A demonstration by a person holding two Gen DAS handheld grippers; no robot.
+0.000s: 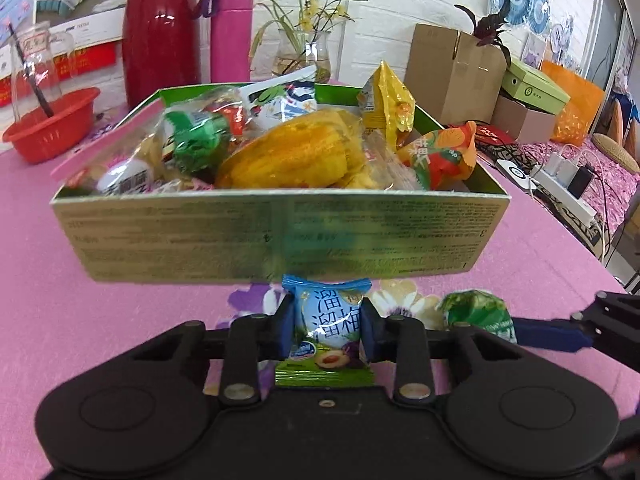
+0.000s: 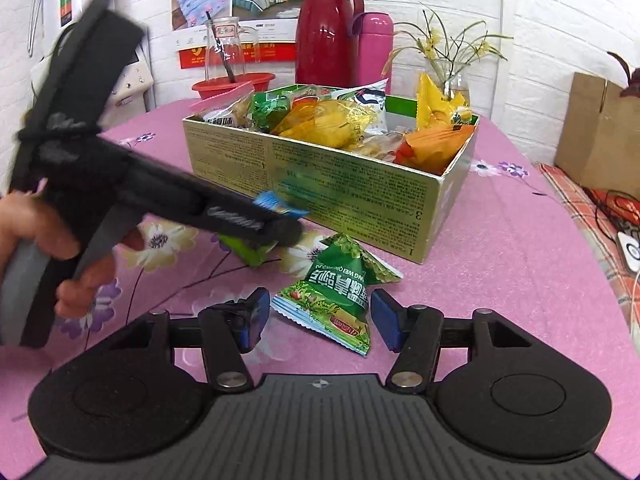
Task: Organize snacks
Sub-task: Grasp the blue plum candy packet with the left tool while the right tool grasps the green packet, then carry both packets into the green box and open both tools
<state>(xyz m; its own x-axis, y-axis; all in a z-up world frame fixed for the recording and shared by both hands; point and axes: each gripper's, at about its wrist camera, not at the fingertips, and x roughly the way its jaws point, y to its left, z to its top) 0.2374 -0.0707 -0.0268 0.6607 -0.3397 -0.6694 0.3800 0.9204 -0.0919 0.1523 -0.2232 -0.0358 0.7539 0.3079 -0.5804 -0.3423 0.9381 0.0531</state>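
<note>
A green cardboard box (image 1: pixel 280 236) full of snack packets stands on the pink flowered tablecloth; it also shows in the right wrist view (image 2: pixel 320 184). My left gripper (image 1: pixel 327 330) is shut on a blue and green plum snack packet (image 1: pixel 327 320), just in front of the box's near wall. In the right wrist view the left gripper (image 2: pixel 276 232) holds that packet (image 2: pixel 276 203) low by the box. A green triangular snack packet (image 2: pixel 340 288) lies on the cloth. My right gripper (image 2: pixel 318 320) is open with its pads on either side of it, not touching. That packet also shows in the left wrist view (image 1: pixel 478 310).
Behind the box stand a red thermos (image 2: pixel 328 28), a pink bottle (image 2: pixel 376 48), a glass vase with a plant (image 2: pixel 448 76), a red bowl (image 2: pixel 236 84) and a glass jar (image 2: pixel 224 48). Cardboard boxes (image 1: pixel 452 68) and a power strip (image 1: pixel 560 184) lie to the right.
</note>
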